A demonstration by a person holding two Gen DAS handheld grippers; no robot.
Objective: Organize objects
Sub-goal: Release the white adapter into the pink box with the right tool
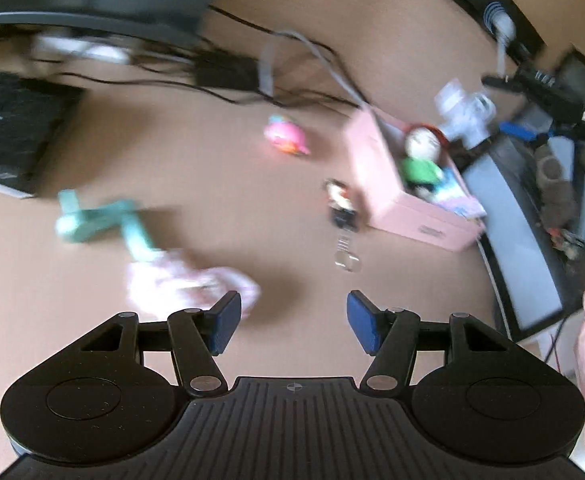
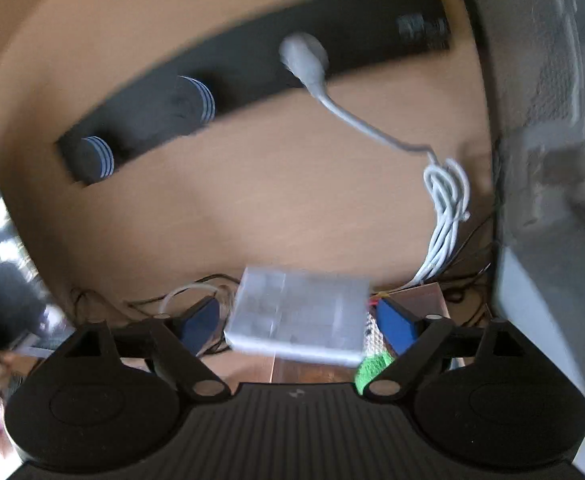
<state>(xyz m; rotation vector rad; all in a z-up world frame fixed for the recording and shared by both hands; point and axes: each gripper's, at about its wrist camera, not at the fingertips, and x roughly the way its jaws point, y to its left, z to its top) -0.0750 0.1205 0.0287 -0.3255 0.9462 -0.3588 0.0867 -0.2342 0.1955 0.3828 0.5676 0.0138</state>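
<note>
I read the left gripper as partly open and empty, hovering above the counter. The right gripper stands wide; a clear plastic box lies between its pads, but blur prevents me from confirming contact, so I cannot tell whether it is held.

Procedure, as I judge it: the pink bin at the counter's right edge is the likely collection point. I would slow the left hand until the view sharpens, centre the jaws over the pink-white cloth item just ahead of the left pad, then lower squarely before closing. I would avoid the teal piece touching that item.

Count of loose items on the counter in the left view:
- one teal piece
- one pink-white cloth item
- one pink toy
- one small dark figure, just beside the bin

Inside the bin: one green-shirted doll; other contents are unclear.
</note>
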